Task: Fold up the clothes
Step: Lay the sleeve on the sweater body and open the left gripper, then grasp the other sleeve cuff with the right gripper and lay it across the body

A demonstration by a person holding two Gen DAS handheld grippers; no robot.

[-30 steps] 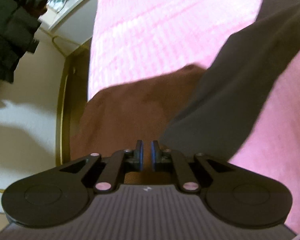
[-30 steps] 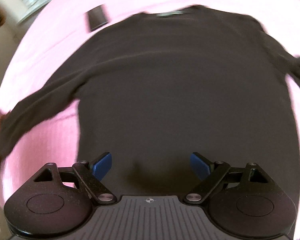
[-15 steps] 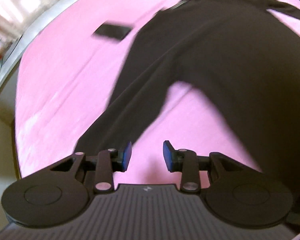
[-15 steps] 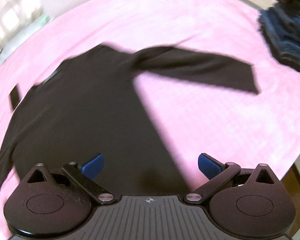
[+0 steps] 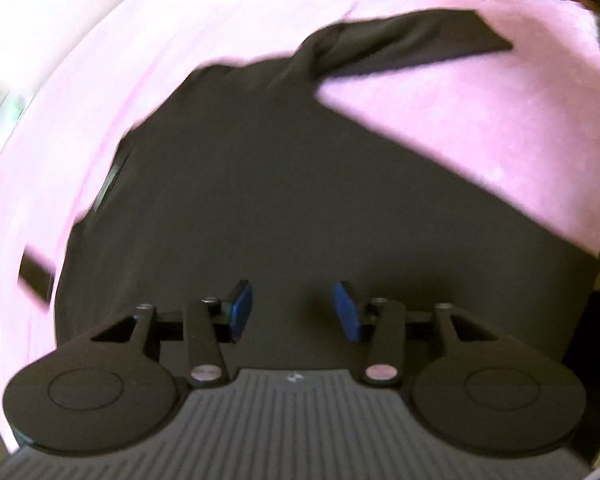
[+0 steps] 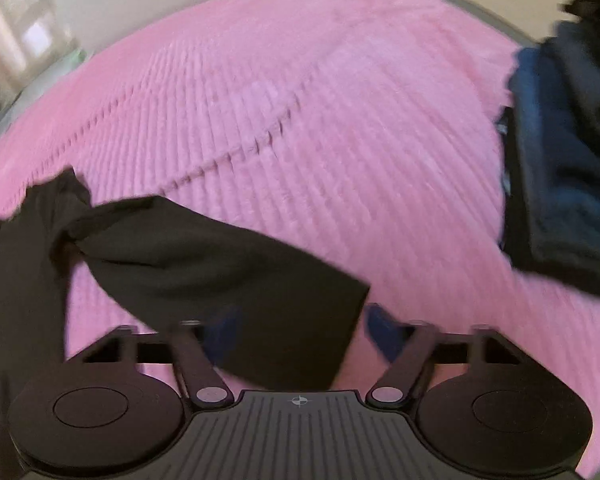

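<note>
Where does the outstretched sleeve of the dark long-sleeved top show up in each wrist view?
Left wrist: the sleeve runs across the upper right, its cuff pointing right.
Right wrist: the sleeve fills the lower centre, its cuff end between the open fingers.
Shared landmark: the pink bedspread under it.

We see left gripper (image 5: 292, 308) above dark sweater (image 5: 284, 184) on pink blanket (image 5: 480, 120); jaws just opened wider, nothing between them.

shirt (image 5: 260, 184) – 1 | blanket (image 6: 340, 120) – 1 | clothes pile (image 6: 564, 168) – 1 | small dark flat object (image 5: 36, 276) – 1
</note>
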